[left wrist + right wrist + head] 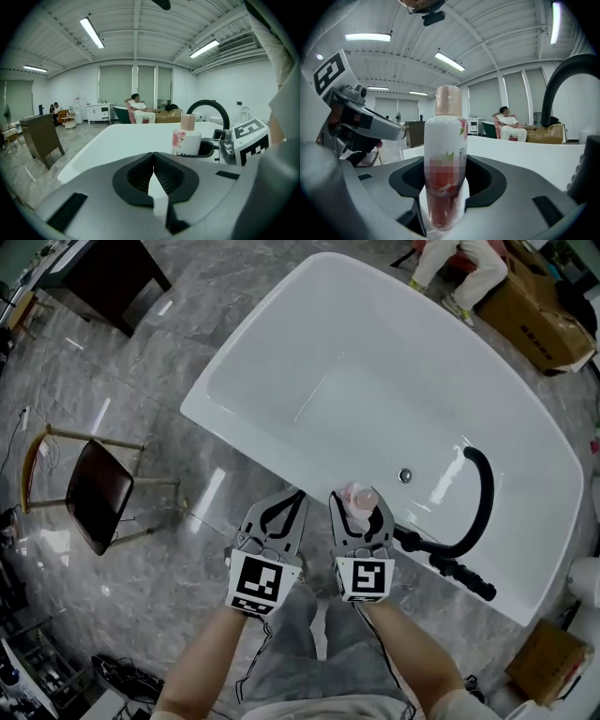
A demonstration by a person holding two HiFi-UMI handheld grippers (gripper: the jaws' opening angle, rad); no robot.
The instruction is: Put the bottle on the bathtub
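A white bottle (pixel 359 498) with a pink cap and flower print stands upright between the jaws of my right gripper (pixel 359 506), which is shut on it. In the head view it is at the near rim of the white bathtub (pixel 375 381); whether it touches the rim I cannot tell. The right gripper view has the bottle (pixel 444 164) filling the middle, held low on its body. My left gripper (pixel 289 502) hangs just left of it, jaws shut on nothing. From the left gripper view the bottle (pixel 186 138) shows to the right, over the tub's rim (pixel 122 145).
A black curved faucet (pixel 478 493) with a hand shower sits on the tub rim right of the bottle. A brown chair (pixel 98 493) stands on the marble floor at left. Cardboard boxes (pixel 539 320) and a seated person (pixel 459 268) are beyond the tub.
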